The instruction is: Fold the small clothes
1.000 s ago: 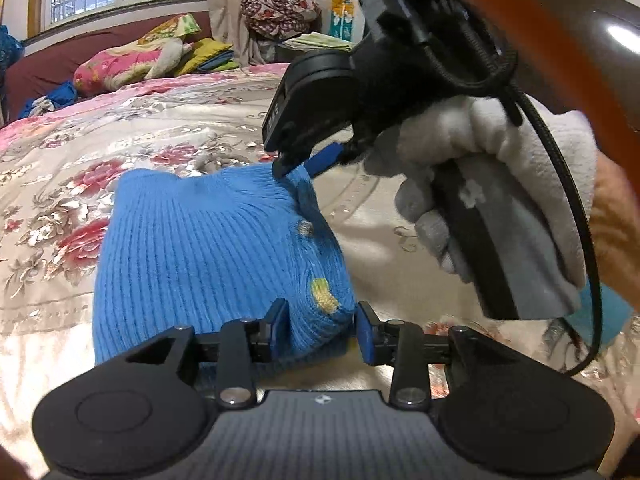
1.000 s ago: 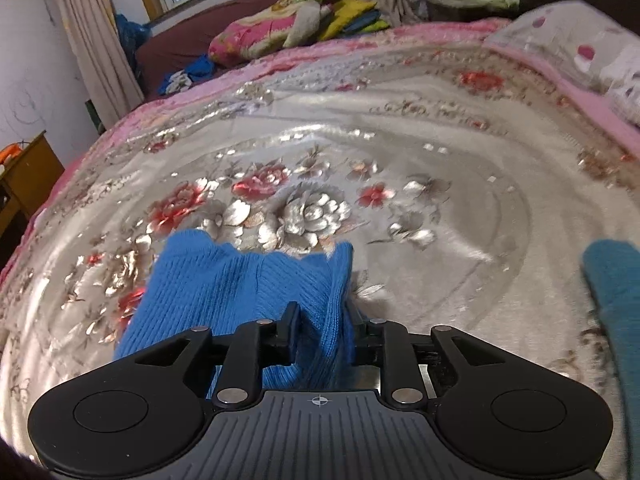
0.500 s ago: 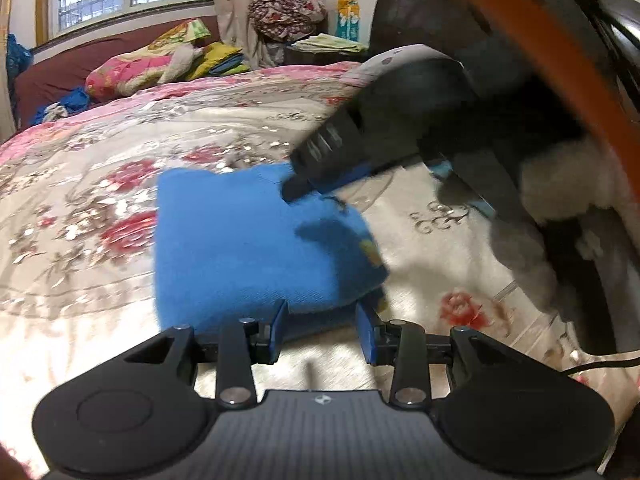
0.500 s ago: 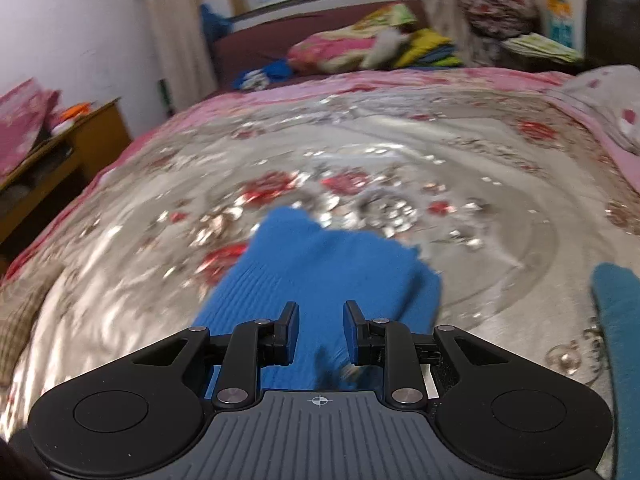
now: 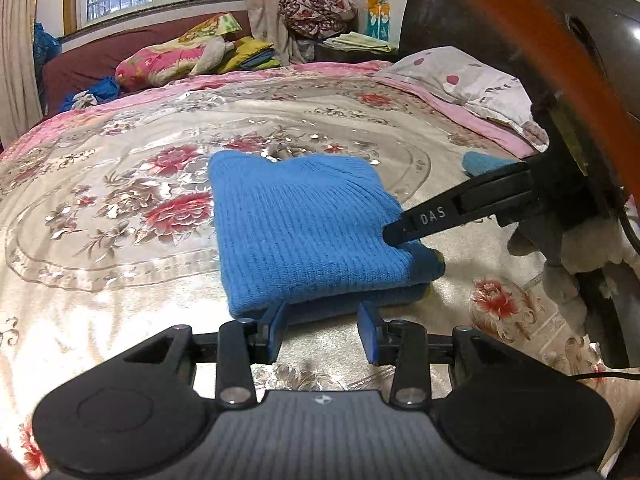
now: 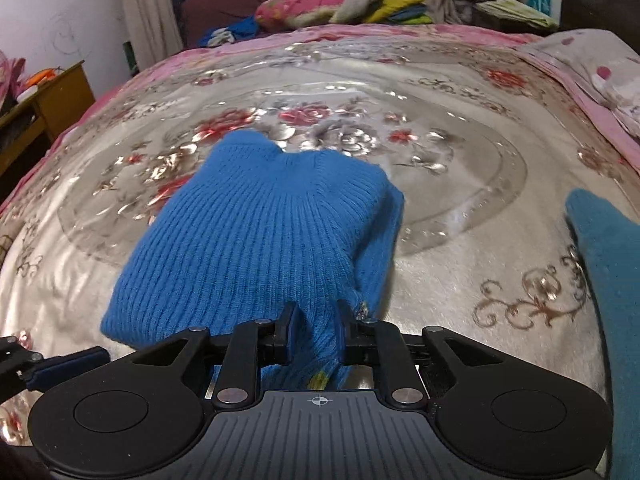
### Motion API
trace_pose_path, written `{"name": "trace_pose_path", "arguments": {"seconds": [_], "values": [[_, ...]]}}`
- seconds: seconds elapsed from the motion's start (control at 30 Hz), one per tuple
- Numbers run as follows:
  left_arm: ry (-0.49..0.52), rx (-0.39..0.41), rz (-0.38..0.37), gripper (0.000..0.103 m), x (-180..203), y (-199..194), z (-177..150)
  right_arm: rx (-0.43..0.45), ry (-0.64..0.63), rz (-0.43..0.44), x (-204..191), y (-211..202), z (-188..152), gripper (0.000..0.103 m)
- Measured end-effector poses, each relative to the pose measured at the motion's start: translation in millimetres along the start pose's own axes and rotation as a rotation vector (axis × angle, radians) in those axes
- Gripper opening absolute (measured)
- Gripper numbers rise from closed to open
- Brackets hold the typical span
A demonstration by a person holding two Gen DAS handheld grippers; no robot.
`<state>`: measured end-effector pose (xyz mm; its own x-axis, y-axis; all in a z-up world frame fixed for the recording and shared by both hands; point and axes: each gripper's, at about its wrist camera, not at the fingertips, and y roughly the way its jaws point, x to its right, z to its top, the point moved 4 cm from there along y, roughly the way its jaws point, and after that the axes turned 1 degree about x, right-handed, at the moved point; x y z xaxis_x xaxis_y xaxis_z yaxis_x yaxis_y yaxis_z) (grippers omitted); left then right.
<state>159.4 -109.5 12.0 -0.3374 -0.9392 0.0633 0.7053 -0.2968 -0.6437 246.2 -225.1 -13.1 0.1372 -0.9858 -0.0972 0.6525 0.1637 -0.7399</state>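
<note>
The blue knit sweater (image 6: pixel 260 236), folded and lying mid-frame on the floral bedspread (image 6: pixel 460 264), is being pinched at its near corner by the right gripper (image 6: pixel 313 330), whose jaws have just been closing on it. The left gripper (image 5: pixel 322 330) is being held apart, empty, just short of the near edge. The corner is best being drawn level, with the layers kept aligned.
</note>
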Motion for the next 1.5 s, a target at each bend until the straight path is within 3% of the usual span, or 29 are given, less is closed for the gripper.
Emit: {"name": "trace_pose_path", "arguments": {"seconds": [0.17,0.33,0.6,0.77,0.9,1.1,1.23,1.33,1.5], "values": [[0.004,0.002,0.005,0.048,-1.7,0.1,-1.9,0.004,0.008,-0.014,1.1,-8.4,0.8,0.016],[0.001,-0.003,0.011,0.049,-5.9,6.0,-1.1,0.084,0.029,-0.013,-4.5,-16.7,19.7,0.018],[-0.025,-0.016,0.013,0.049,-16.6,27.6,5.5,0.151,0.069,-0.058,-9.5,26.3,61.3,0.021],[-0.027,-0.016,0.004,0.049,-17.4,37.4,10.0,0.114,0.059,-0.123,-2.8,62.5,71.4,0.021],[-0.027,-0.015,0.003,0.049,-17.1,38.0,9.2,0.121,0.109,-0.118,11.0,70.4,65.4,0.021],[-0.041,-0.01,0.016,0.05,-21.0,28.1,5.4,0.16,0.081,-0.095,1.9,30.2,49.4,0.024],[-0.043,-0.003,0.036,0.051,-23.4,19.3,3.6,0.148,0.05,-0.034,-8.1,3.5,14.6,0.024],[-0.038,-0.005,0.06,0.054,-24.6,13.5,-0.4,0.126,0.006,-0.076,-6.6,-0.5,-6.3,0.029],[-0.091,0.004,0.074,0.057,-44.0,10.1,-0.4,0.14,0.144,-0.035,9.2,-25.2,-14.3,0.031]]}}
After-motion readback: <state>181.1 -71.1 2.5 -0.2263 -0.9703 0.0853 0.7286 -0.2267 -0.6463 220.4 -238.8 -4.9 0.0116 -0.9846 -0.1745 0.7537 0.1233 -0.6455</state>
